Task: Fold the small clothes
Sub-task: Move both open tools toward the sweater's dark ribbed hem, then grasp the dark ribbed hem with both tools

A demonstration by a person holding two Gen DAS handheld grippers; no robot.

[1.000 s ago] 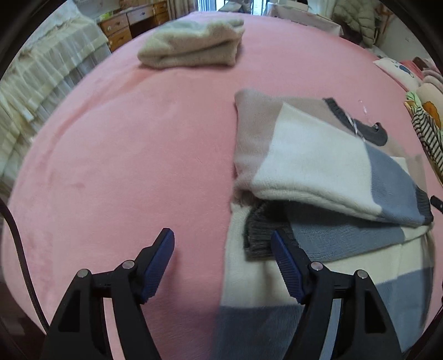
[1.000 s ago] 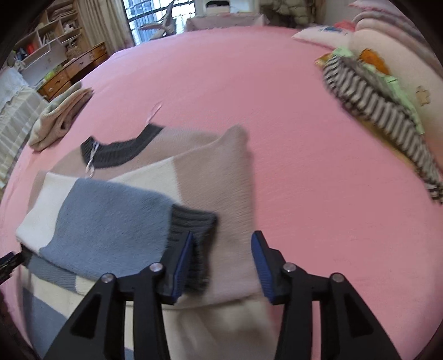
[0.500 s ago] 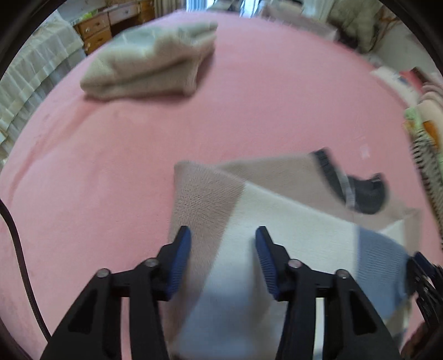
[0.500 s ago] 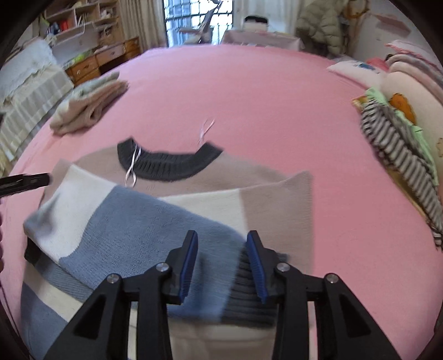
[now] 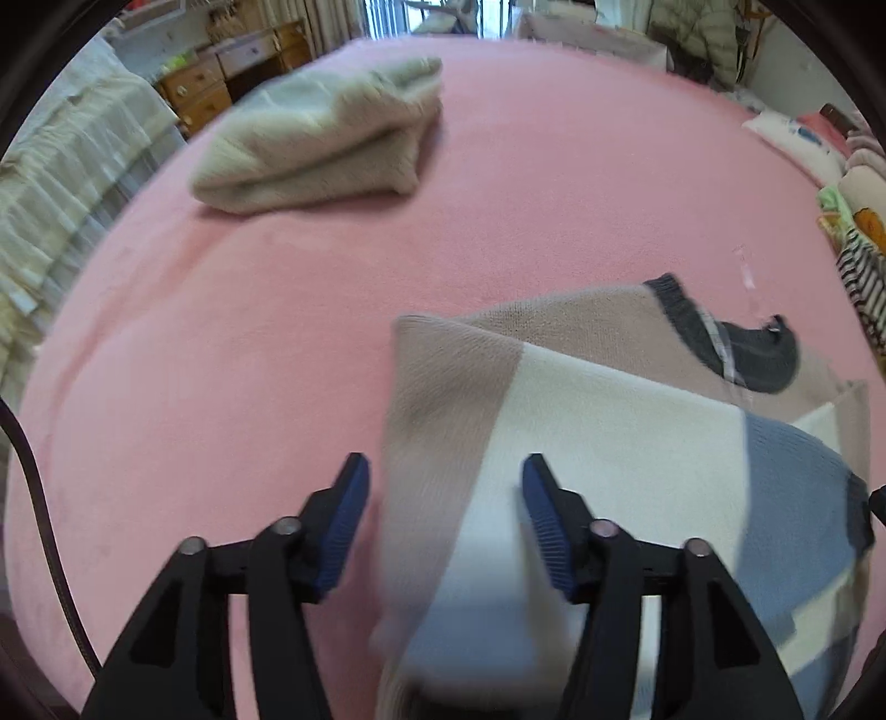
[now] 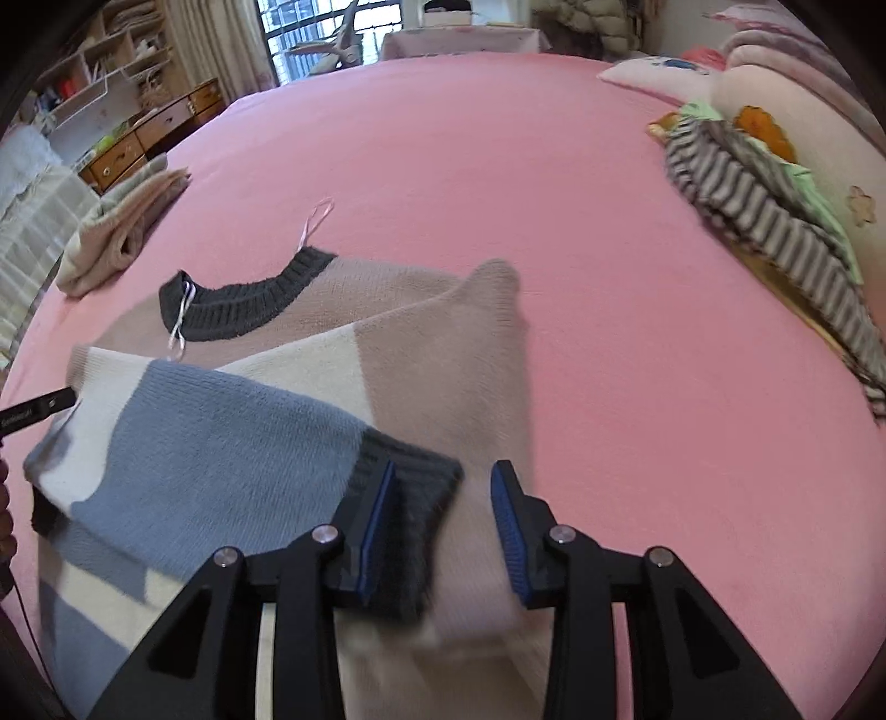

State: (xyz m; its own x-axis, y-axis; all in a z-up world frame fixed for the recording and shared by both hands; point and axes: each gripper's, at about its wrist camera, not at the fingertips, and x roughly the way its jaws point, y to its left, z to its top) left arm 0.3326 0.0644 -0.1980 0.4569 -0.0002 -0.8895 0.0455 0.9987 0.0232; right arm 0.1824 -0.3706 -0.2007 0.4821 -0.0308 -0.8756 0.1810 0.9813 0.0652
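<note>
Surface: a pink fleece bedspread (image 6: 581, 232), soft and matte, covers the whole bed.
Room: beyond the bedspread's far edge, a wooden drawer chest (image 6: 144, 144), curtains and a barred window (image 6: 310, 27).
Task garment: a colour-block knit sweater (image 6: 343, 376) in taupe, cream and blue lies in the bedspread's near part, sleeves folded across its body; its dark grey ribbed collar (image 6: 249, 299) points away from the camera, with a thin white hang loop beside it.
Left gripper (image 5: 443, 520): blue ribbed pads set wide, the sweater's taupe-and-cream folded edge between them, blurred; no pad visibly presses the cloth.
Right gripper (image 6: 443, 520): jaws parted, the dark grey ribbed cuff (image 6: 412, 498) between them, touching the left pad only.
Elsewhere on the bedspread: a folded beige knit garment (image 5: 326, 144) at the far left corner; a striped grey-and-white garment (image 6: 775, 221) heaped at the right edge beside pale cushions.
</note>
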